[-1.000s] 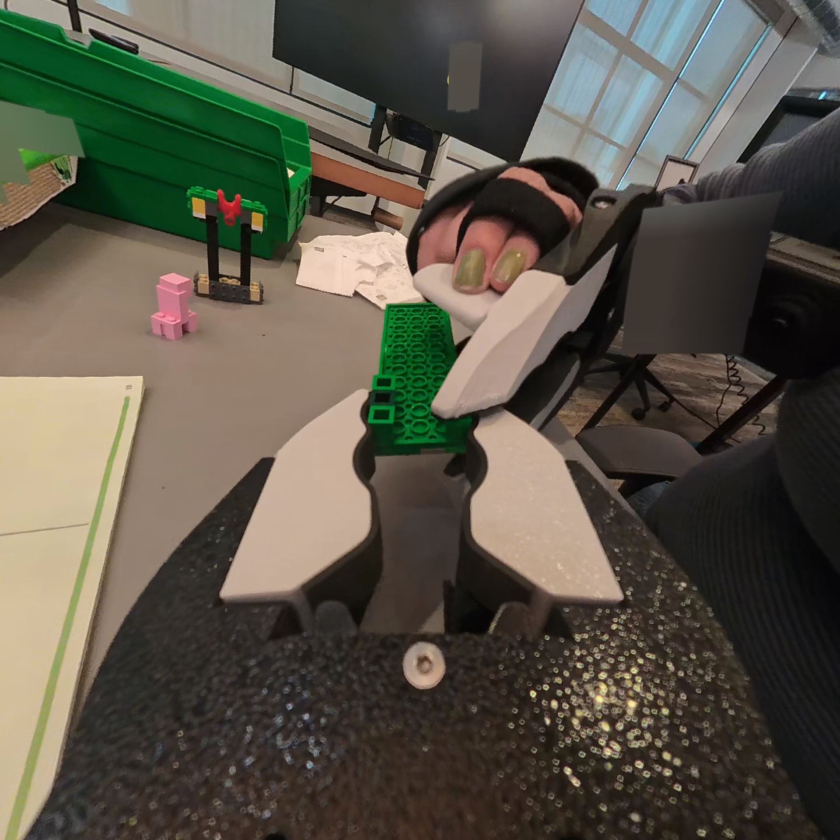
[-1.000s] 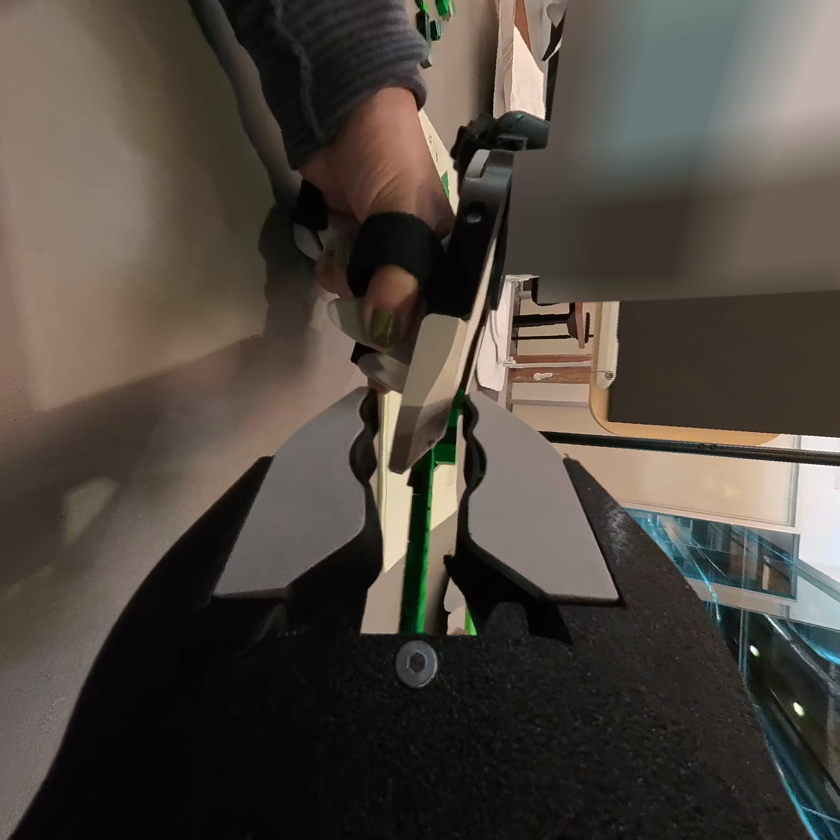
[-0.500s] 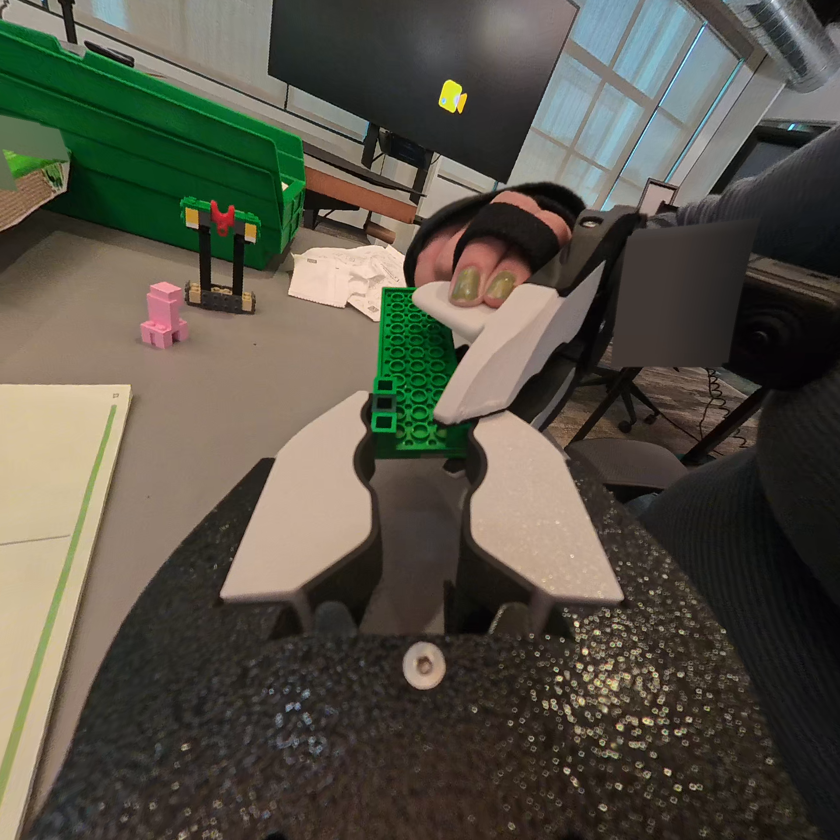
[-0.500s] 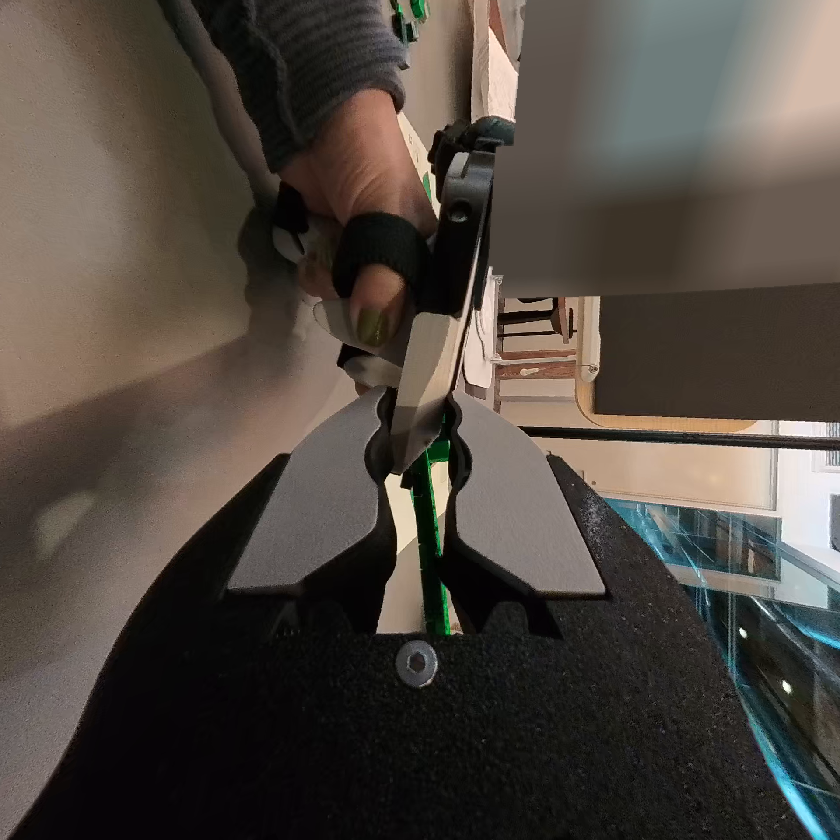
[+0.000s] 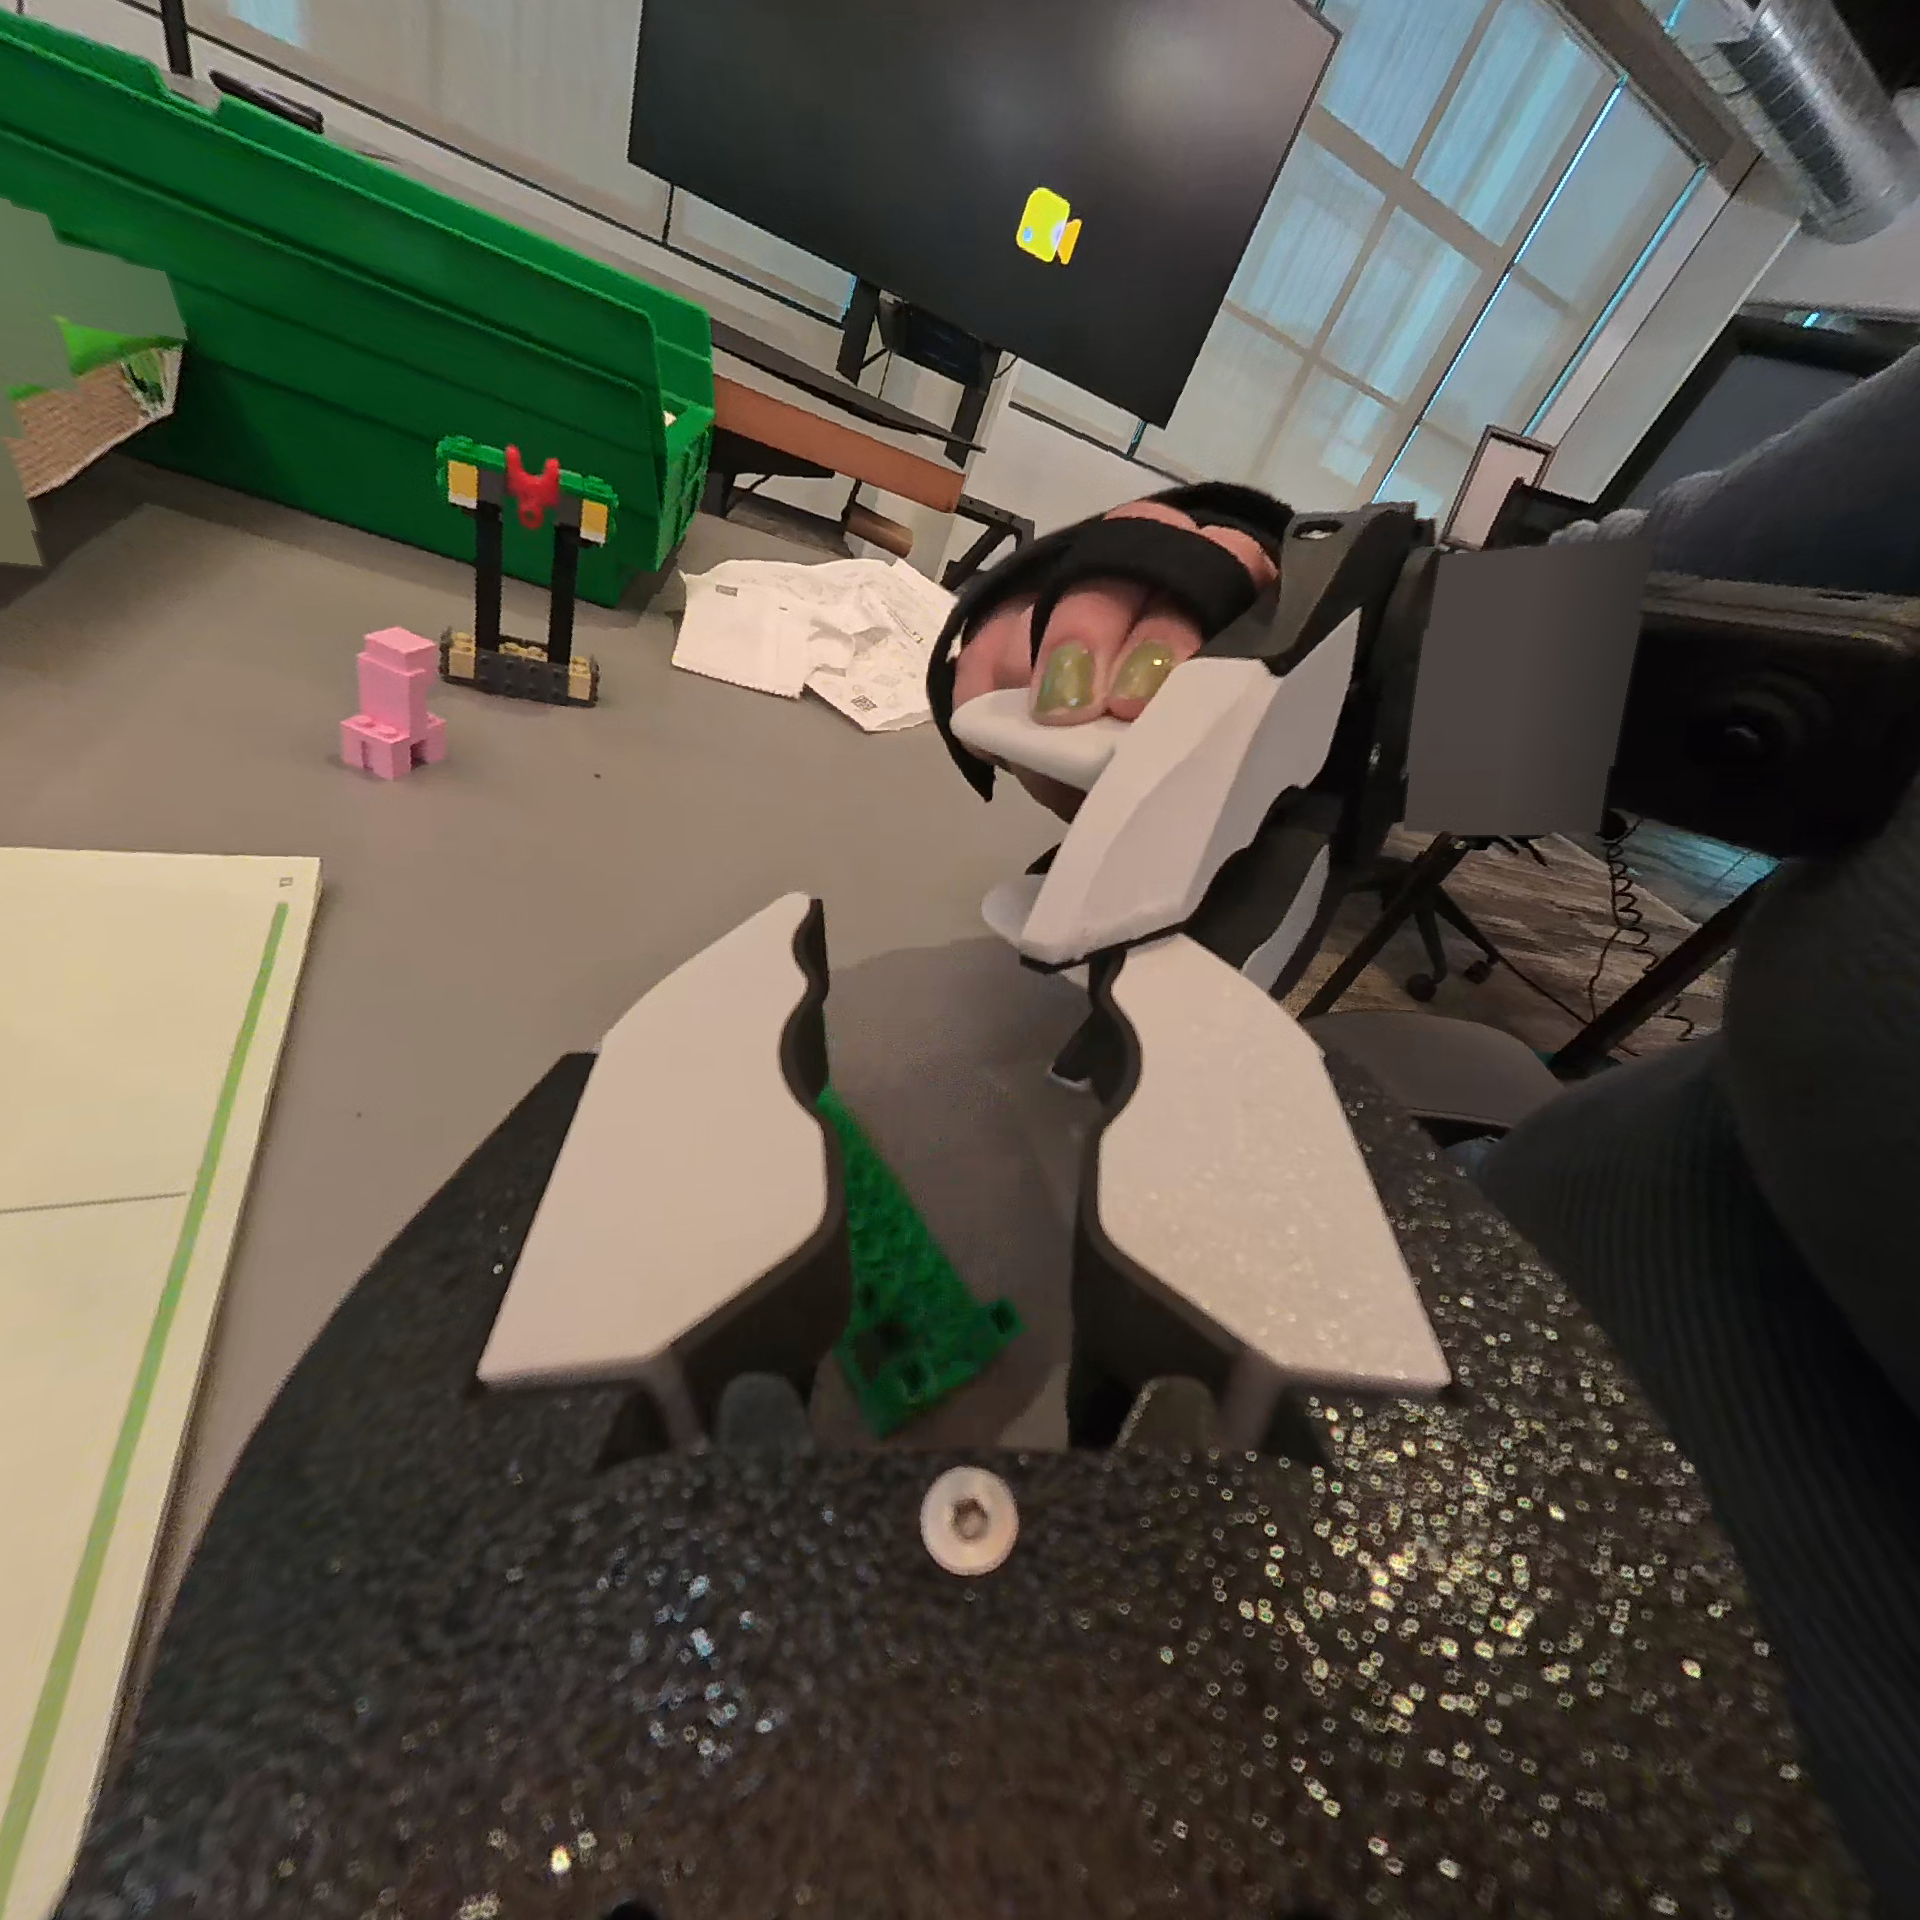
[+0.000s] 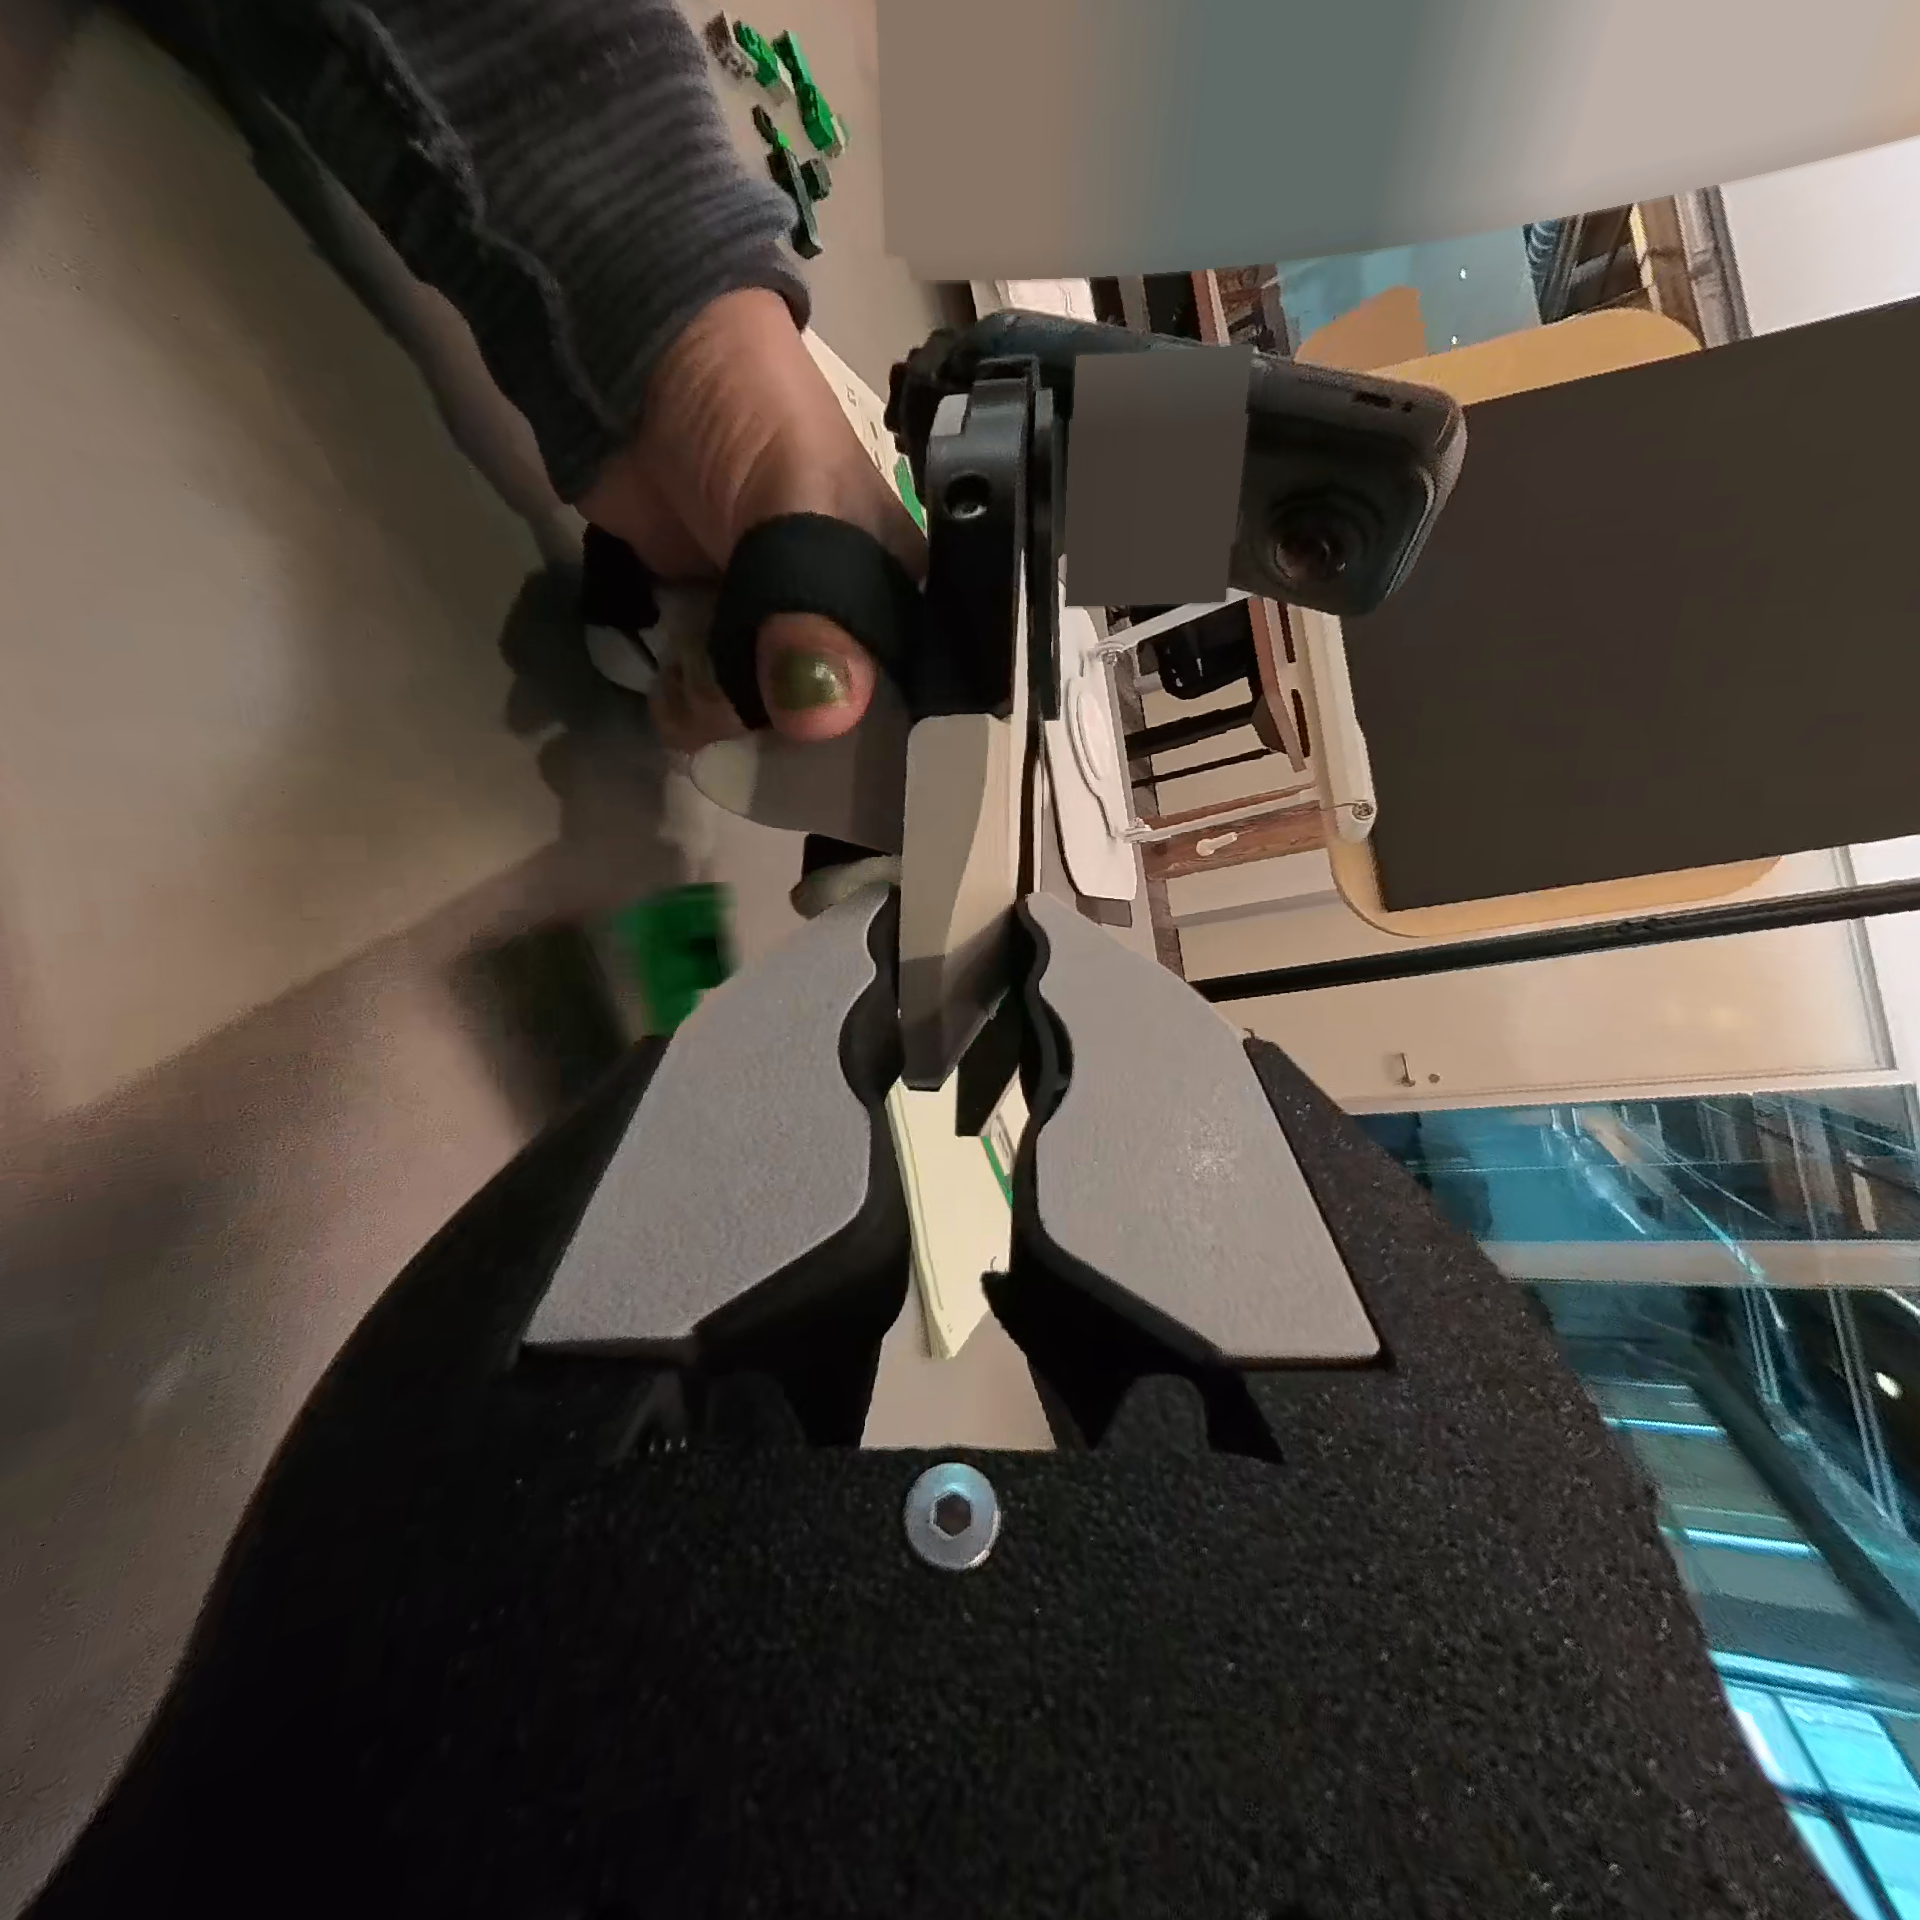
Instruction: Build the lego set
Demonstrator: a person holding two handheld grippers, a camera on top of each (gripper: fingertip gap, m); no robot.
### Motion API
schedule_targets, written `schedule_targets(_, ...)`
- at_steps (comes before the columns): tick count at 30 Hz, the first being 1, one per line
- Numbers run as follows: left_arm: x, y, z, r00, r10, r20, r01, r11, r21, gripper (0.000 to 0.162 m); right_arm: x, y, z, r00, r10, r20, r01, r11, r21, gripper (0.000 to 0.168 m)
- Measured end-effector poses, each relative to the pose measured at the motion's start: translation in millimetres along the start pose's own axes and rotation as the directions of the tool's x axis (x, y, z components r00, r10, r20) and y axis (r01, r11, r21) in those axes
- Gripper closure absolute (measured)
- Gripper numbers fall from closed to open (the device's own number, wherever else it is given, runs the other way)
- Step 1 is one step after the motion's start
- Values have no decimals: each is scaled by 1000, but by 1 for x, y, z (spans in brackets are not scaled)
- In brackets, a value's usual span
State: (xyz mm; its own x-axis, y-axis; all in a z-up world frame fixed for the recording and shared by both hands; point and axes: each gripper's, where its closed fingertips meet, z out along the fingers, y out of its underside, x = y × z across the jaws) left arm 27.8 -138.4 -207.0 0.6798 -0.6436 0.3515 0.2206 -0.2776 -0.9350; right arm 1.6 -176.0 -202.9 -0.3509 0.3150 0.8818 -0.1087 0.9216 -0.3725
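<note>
My left gripper (image 5: 961,935) is open wide and holds nothing. The green studded Lego plate (image 5: 914,1299) shows tilted and blurred low between its fingers, free of both pads, over the grey table (image 5: 623,831). In the right wrist view the plate is a green blur (image 6: 670,961) left of my right gripper (image 6: 956,914). That gripper's pads close around the left gripper's right fingertip (image 6: 951,935), with no plate between them. The right gripper's white finger (image 5: 1143,831) lies over that fingertip in the left wrist view.
A pink Lego pig (image 5: 390,701) and a small build with black posts (image 5: 525,582) stand in front of a green bin (image 5: 364,312). An instruction booklet (image 5: 104,1039) lies left, crumpled paper bags (image 5: 831,634) farther back. Loose green bricks (image 6: 800,104) lie on the table. My two grippers' fingertips are within a few centimetres of each other. To reach the pink Lego pig (image 5: 390,701) in a straight line is about 20 cm for my left fingers, about 25 cm for my right.
My left gripper opened and the green plate left its grasp and dropped away. My right gripper closed further, the plate slipped out, and only the left fingertip stays between its pads.
</note>
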Motion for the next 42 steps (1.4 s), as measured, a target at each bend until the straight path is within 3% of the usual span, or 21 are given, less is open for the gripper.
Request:
schedule_targets(7, -7, 1, -5, 999, -36, 23, 36, 999, -9, 92, 1, -3, 2, 998, 47, -34, -46, 999, 22, 151)
schedule_targets(8, -5, -2, -8, 999, -53, -4, 53, 999, 10, 83, 4, -1, 1, 997, 48, -58, -47, 999, 16, 150)
schedule_targets(11, -10, -14, -23, 994, -104, -27, 106, 990, 92, 82, 11, 6, -4, 993, 45, -113, -47, 999, -17, 142)
schedule_targets(18, -29, -24, -54, 994, -87, 61, 76, 984, 161, 85, 8, 17, -11, 986, 131, -98, -136, 990, -37, 145)
schedule_targets(24, -39, -24, -66, 990, -60, 131, 39, 986, 160, 90, -13, 24, -12, 963, 266, 48, -262, 962, -73, 148)
schedule_targets(28, -39, -18, -63, 989, -19, 147, 4, 994, 106, 90, -44, 31, -14, 814, 477, 333, -444, 879, -175, 127)
schedule_targets(31, -36, -16, -61, 990, 2, 138, -14, 996, 88, 91, -50, 40, -16, 691, 550, 469, -483, 834, -268, 110)
schedule_targets(36, -30, -14, -60, 993, 40, 112, -48, 996, 71, 94, -65, 55, -18, 508, 546, 666, -374, 837, -400, 110)
schedule_targets(39, -27, -13, -61, 993, 59, 104, -65, 996, 63, 95, -70, 65, -10, 506, 453, 734, -231, 891, -391, 112)
schedule_targets(42, -27, -14, -64, 992, 72, 106, -79, 995, 64, 95, -79, 71, -7, 437, 424, 793, -121, 902, -415, 115)
